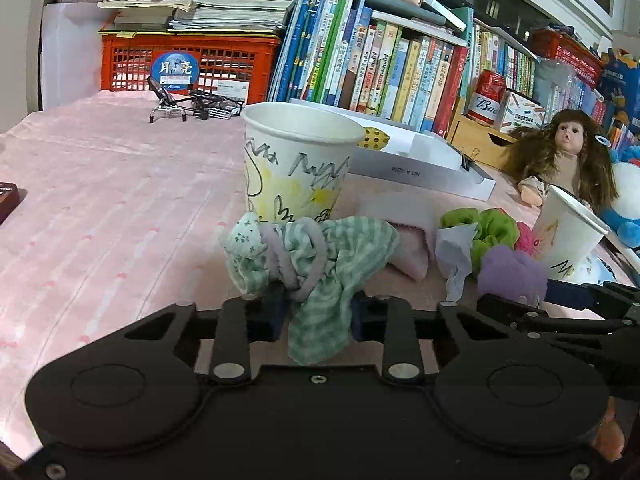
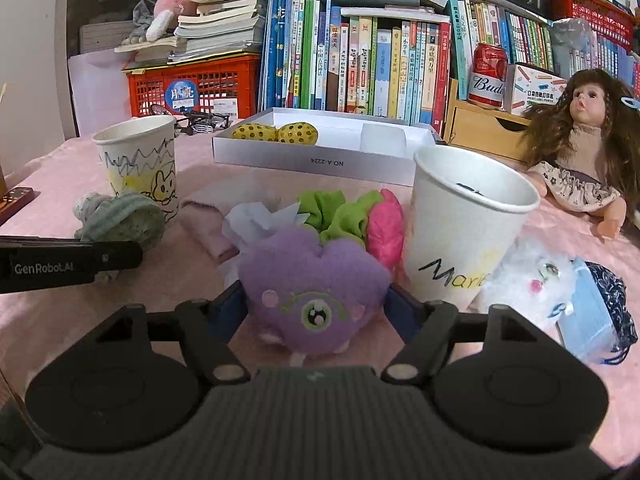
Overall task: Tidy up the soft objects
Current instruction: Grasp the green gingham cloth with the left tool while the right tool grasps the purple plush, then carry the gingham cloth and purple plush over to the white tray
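Observation:
My left gripper [image 1: 318, 314] is shut on a green striped cloth bundle [image 1: 320, 256] tied with a pale hair band, just in front of a doodled paper cup [image 1: 296, 168]. In the right wrist view that bundle [image 2: 120, 220] lies beside the same cup [image 2: 140, 160]. My right gripper [image 2: 316, 308] has its pads against both sides of a purple heart plush [image 2: 312, 280] with one stitched eye, resting on the pink cloth left of a second paper cup [image 2: 464, 232]. Behind the plush lie a green scrunchie [image 2: 340, 216], a pink scrunchie [image 2: 386, 232], a crumpled tissue [image 2: 252, 220] and a pink sock [image 2: 208, 216].
A white shallow box [image 2: 320, 164] holding two yellow spotted balls stands behind the cups. A doll [image 2: 580, 140] sits at the right, with a white fluffy item [image 2: 528, 280] and a blue face mask [image 2: 588, 320] nearer. Books, a red crate [image 2: 192, 84] and a can line the back.

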Available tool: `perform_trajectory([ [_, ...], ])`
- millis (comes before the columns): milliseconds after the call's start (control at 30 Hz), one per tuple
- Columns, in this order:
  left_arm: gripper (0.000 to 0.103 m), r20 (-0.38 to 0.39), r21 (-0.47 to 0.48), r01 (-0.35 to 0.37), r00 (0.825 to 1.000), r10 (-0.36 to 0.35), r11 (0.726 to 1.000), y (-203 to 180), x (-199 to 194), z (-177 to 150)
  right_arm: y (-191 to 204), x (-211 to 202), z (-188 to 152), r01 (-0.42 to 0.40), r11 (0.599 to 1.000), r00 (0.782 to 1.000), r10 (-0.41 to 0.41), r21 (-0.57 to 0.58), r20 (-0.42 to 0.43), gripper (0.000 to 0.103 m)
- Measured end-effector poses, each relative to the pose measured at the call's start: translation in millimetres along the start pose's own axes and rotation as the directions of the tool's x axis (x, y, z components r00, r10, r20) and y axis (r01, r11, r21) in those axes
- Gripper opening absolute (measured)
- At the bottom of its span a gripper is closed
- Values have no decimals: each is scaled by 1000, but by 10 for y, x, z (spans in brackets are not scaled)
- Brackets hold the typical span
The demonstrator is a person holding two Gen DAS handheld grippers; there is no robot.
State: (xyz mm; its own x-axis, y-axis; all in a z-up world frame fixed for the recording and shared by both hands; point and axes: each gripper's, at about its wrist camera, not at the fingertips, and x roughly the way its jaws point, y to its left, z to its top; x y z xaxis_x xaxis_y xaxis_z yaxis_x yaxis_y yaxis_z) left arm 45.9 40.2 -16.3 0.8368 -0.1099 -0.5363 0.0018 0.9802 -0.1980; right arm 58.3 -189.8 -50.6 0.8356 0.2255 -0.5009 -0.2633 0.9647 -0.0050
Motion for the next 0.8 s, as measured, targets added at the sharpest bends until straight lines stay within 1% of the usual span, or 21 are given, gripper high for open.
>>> perform_trajectory([
  [100, 23, 6, 24, -21, 1000, 21, 999, -28, -19, -6, 20, -13, 4, 1, 1000, 1000, -1, -10, 3, 73],
  [167, 23, 12, 37, -16, 1000, 16, 999, -47, -51, -13, 28, -32, 10, -6, 1000, 1000, 6, -11, 1, 73],
  [333, 23, 30, 72, 6, 1000, -8, 997, -111, -193, -38, 55, -137, 29, -23, 1000, 1000, 23, -19, 11, 73],
  [467, 23, 29, 73, 35, 999, -37, 997, -137, -312, -28, 77, -232, 86, -34, 999, 999, 34, -23, 29, 73],
  [667, 23, 45, 119, 68, 996, -74, 991, -186, -556, 58, 112, -449, 246, -47, 997, 996, 52, -60, 76, 73],
  [800, 23, 69, 154, 95, 992, -106, 983, -239, -722, 185, 113, -600, 388, -50, 995, 992, 59, -84, 109, 73],
])
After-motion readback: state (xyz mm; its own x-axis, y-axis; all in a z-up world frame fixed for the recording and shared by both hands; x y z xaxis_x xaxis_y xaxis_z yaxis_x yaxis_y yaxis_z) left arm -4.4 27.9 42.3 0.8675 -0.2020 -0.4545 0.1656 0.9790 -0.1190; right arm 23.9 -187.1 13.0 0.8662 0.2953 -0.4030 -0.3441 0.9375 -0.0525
